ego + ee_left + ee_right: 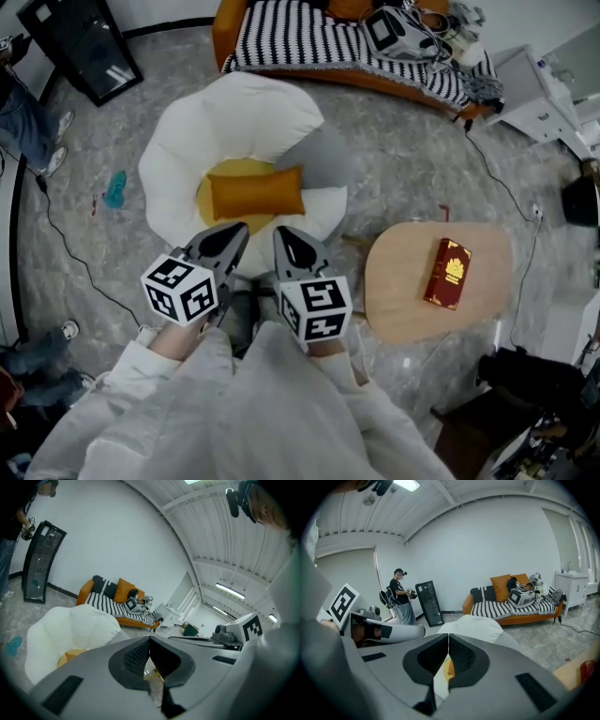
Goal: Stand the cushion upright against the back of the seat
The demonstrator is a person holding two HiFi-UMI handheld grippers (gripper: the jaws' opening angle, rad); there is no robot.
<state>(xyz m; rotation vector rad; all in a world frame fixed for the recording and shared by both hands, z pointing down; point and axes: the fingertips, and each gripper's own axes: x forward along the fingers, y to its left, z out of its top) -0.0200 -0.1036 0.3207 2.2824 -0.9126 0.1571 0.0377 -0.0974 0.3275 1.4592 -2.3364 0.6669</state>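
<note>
An orange rectangular cushion (255, 192) lies flat on the yellow middle of a white, petal-shaped seat (234, 112). The seat's puffy white back rises behind it. My left gripper (240, 231) and right gripper (280, 233) hover side by side just short of the seat's front edge, tips pointing at the cushion. Both are shut with nothing between the jaws. In the left gripper view the shut gripper (150, 641) faces the white seat (70, 625). In the right gripper view a sliver of the orange cushion (449, 667) shows below the shut gripper (448, 637).
A round wooden side table (403, 291) with a red book (447, 273) stands right of the seat. An orange sofa with a striped blanket (309, 37) lies behind. A black panel (80, 42), a teal object (114, 187) and floor cables lie at the left. A person (401, 602) stands by the panel.
</note>
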